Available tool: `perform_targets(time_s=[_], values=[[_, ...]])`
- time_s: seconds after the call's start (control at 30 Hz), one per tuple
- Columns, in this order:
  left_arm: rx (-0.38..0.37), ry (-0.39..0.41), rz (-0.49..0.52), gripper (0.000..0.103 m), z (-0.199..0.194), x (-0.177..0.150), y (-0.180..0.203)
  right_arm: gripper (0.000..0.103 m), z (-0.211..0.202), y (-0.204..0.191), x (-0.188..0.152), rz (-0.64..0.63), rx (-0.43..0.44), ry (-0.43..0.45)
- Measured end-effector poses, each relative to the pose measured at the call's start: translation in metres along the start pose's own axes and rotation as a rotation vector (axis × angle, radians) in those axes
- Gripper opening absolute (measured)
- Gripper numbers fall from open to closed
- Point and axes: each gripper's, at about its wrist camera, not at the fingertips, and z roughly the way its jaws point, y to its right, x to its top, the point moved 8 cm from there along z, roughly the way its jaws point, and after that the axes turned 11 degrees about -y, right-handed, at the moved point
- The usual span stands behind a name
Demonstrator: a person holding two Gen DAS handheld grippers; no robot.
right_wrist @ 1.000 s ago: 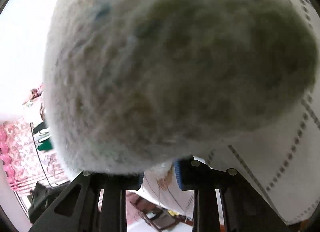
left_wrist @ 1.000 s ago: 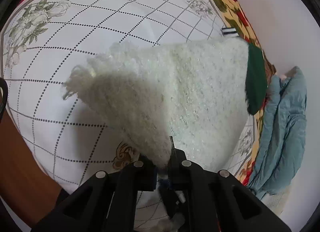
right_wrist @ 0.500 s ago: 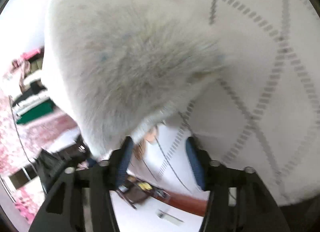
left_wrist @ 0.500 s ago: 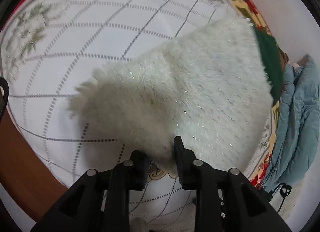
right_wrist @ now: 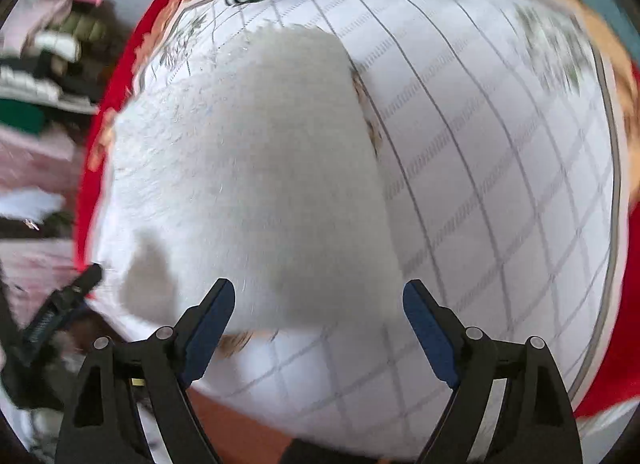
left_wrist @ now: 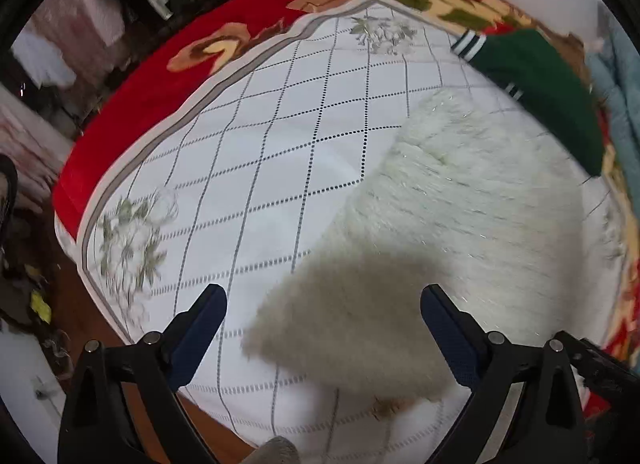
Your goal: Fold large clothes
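Observation:
A fluffy white garment (left_wrist: 460,215) lies folded on the white checked bed cover (left_wrist: 248,151). Its near corner sits in shadow under my left gripper (left_wrist: 324,316), whose jaws are opening wide above it without touching it. In the right wrist view the same white garment (right_wrist: 248,167) spreads below my right gripper (right_wrist: 318,304). Those jaws are opening too, with nothing pinched between the blue pads (right_wrist: 212,316). Both grippers point steeply down at the bed.
A dark green garment (left_wrist: 540,83) with striped cuffs lies past the white one. A red floral blanket (left_wrist: 224,27) borders the cover (right_wrist: 500,183). Blue-grey cloth (left_wrist: 624,103) is bunched at the right. Brown floor (left_wrist: 132,352) and clutter lie past the bed's edge.
Both grippers let go of the white garment and opened wide. It dropped flat onto the bed. Both hands lifted and rolled, the right one rising farther.

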Motion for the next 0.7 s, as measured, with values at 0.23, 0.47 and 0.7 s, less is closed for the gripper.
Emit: perform_targets(time_s=[0.23,0.47,0.7], values=[[0.022,-0.052,0.066,0.099,0.022,0.006,0.005,0.093,0.032,0.021,0.026,0.090,0.113,-0.133],[-0.028,-0.078,0.052,0.099,0.029,0.018,0.006,0.095,0.029,0.037,0.074,0.030,0.423,-0.121],[-0.275,-0.149,0.027,0.099,0.052,0.039,0.018,0.102,0.075,0.013,0.107,-0.069,0.680,-0.235]])
